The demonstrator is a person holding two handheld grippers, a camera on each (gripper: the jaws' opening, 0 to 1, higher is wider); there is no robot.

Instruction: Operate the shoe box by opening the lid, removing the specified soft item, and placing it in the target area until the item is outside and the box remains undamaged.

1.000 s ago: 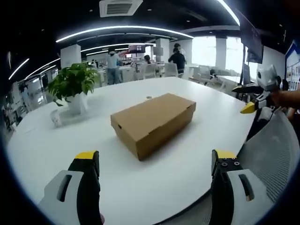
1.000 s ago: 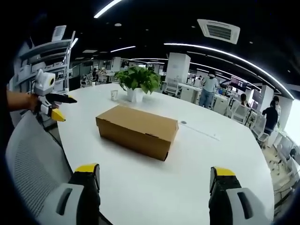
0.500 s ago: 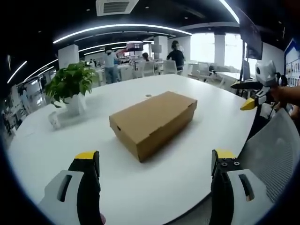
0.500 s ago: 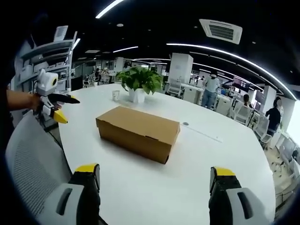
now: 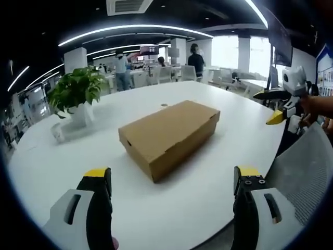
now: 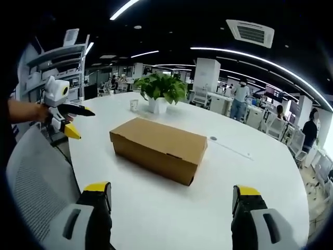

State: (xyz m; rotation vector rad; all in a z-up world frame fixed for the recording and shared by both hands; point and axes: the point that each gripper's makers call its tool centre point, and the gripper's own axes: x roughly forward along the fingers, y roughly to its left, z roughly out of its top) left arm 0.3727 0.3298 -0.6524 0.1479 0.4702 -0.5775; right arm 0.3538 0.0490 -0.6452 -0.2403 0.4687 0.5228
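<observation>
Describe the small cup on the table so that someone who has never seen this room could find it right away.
Start at the big white round table and find the potted plant in its white pot, beyond the cardboard shoe box. The cup stands right beside that pot on the tabletop, a small pale cup, far smaller than either.

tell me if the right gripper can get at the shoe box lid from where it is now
Probably yes. The right gripper is open, and bare white table lies between it and the closed shoe box. The plant sits behind the box and the left gripper is off to the side.
</observation>
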